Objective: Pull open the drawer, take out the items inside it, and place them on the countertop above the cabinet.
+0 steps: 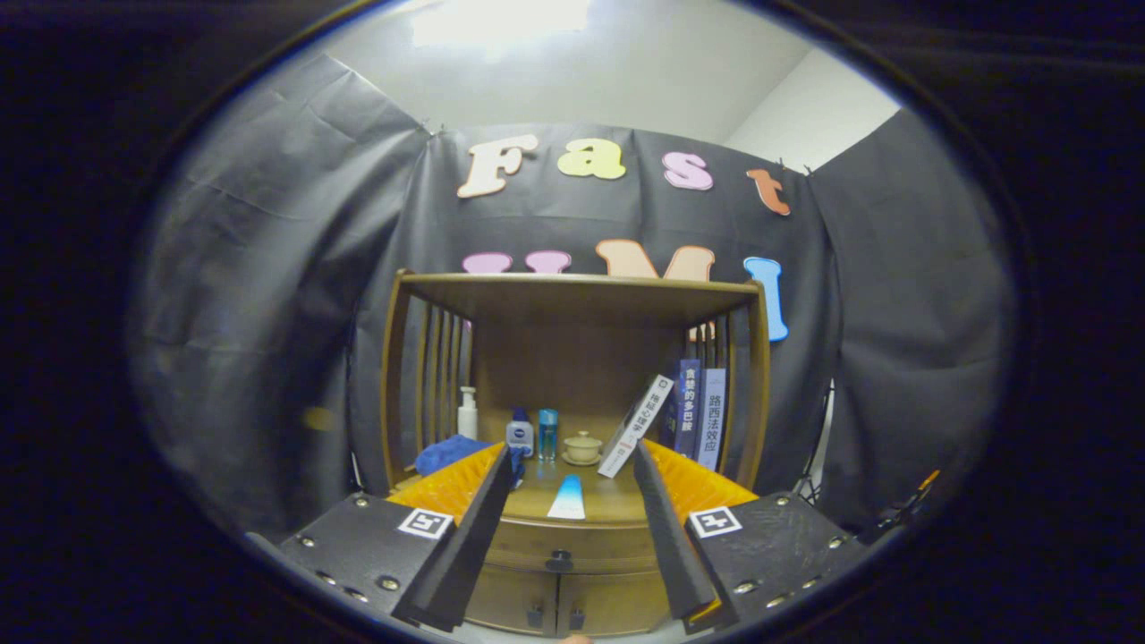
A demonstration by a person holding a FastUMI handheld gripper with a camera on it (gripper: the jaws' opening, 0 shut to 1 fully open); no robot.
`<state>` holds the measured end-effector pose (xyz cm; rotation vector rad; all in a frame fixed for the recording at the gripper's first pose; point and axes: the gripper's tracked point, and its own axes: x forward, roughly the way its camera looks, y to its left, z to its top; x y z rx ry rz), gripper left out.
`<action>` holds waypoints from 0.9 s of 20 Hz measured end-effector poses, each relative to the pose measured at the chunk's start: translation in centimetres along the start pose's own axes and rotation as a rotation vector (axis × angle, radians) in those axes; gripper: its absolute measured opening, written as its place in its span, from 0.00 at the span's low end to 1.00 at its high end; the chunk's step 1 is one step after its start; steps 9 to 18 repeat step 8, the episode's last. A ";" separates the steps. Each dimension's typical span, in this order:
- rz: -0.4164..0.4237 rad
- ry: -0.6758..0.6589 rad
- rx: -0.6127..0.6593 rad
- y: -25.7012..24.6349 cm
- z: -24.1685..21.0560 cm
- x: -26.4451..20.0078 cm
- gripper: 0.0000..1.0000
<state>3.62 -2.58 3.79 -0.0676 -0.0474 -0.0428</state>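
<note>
- The gripper (572, 465) hangs in front of the brown wooden cabinet (577, 304), jaws spread wide and holding nothing.
- Between the fingers, lower down, sits the closed wooden drawer (572, 541) with its dark round knob (559, 562).
- Above it on the worktop (537, 496): a white-and-blue tapered tube (567, 498), a blue cloth (450, 452), a white pump bottle (467, 413), a small cream lidded cup (582, 446) and leaning books (689, 419).

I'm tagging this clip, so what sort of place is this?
Likely a staged recording booth dressed as a home corner: black cloth walls hang around a wooden cabinet whose shelf holds books and toiletry bottles. The gripper hangs open before the shut drawer.
</note>
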 end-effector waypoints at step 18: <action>0.039 0.003 0.016 -1.2 -0.3 -4.8 0.77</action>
